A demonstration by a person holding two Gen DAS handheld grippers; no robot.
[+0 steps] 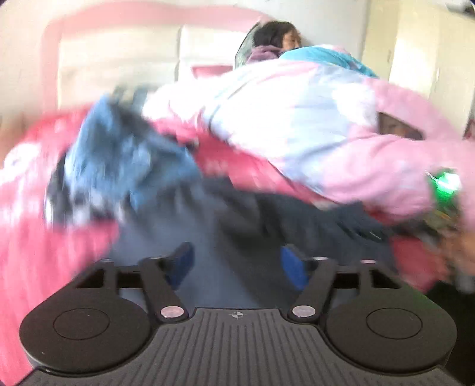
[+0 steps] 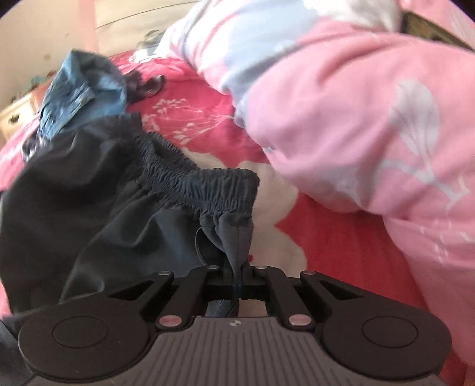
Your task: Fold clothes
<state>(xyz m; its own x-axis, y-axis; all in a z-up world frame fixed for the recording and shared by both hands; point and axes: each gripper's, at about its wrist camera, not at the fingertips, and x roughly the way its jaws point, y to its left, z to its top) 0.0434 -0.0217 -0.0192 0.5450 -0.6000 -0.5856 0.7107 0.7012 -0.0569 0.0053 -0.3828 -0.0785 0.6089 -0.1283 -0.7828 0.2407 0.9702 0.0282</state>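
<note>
Dark navy trousers (image 2: 89, 190) with an elastic waistband (image 2: 207, 184) lie on a red flowered bedspread (image 2: 193, 112). My right gripper (image 2: 237, 282) is shut on a pinch of the trousers' fabric just below the waistband. In the blurred left wrist view my left gripper (image 1: 236, 262) stands open above the dark trousers (image 1: 237, 222), its blue pads (image 1: 292, 264) wide apart with nothing between them. A crumpled blue denim garment (image 1: 124, 157) lies behind the trousers, the same blue denim garment (image 2: 80, 92) at upper left in the right wrist view.
A bulky pink and white quilt (image 2: 356, 118) is heaped on the right of the bed, the quilt (image 1: 297, 118) filling the middle right. A person (image 1: 276, 38) sits behind it by the pink headboard (image 1: 118, 26). A green light (image 1: 443, 181) glows at the right edge.
</note>
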